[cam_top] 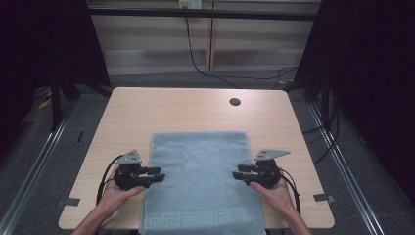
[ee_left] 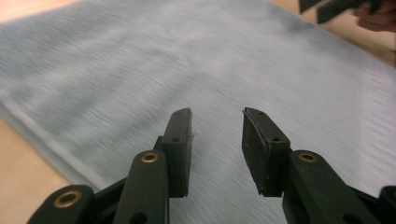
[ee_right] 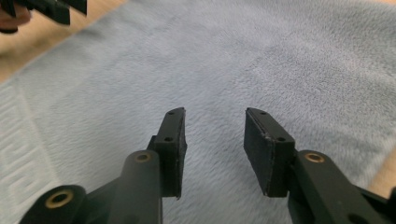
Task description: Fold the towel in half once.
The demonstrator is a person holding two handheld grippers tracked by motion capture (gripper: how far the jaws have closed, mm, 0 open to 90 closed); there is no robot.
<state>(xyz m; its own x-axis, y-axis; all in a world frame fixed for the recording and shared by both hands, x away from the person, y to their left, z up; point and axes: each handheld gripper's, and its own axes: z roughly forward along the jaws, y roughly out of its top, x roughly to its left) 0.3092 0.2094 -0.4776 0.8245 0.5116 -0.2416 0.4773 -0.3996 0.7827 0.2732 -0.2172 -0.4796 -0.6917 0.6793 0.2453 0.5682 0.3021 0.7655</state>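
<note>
Fingers: both pairs parted, nothing between the pads. Left gripper [cam_top: 157,176] has its tips over the towel's left edge; right gripper [cam_top: 239,175] has its tips over the right edge. Whether the tips touch the cloth, cannot tell.
Left fingers close-up: black pads [ee_left: 180,140] apart, blue pile visible through the gap, cloth blurred.
Right fingers close-up: pads [ee_right: 264,144] apart, plush fabric below, no pinch.
Towel place: towel [cam_top: 200,181] lies flat on the near half of the table [cam_top: 195,107], centred between the two hands, near hem hanging over the near table edge.
Towel handling (judgement): light, soft, limp; will sag and drape once lifted, no risk of breaking. Pile should give the pads decent friction, but a thin bite could slip out.
Where to grip (judgement): side edges or corners, one gripper per side, pinching the hem rather than the flat middle, which is hard to get under.
Towel material: pale blue terry or plush, short fuzzy nap, rectangular, with a woven key-pattern border [cam_top: 195,219] along the near end.
Table: light wood-grain top, smooth, rounded corners, dark round cable hole [cam_top: 235,102] at far right.
Grippers build: black hard plastic links, brass-coloured pins, flat matte pads, grey three-cornered plate on top of each.
</note>
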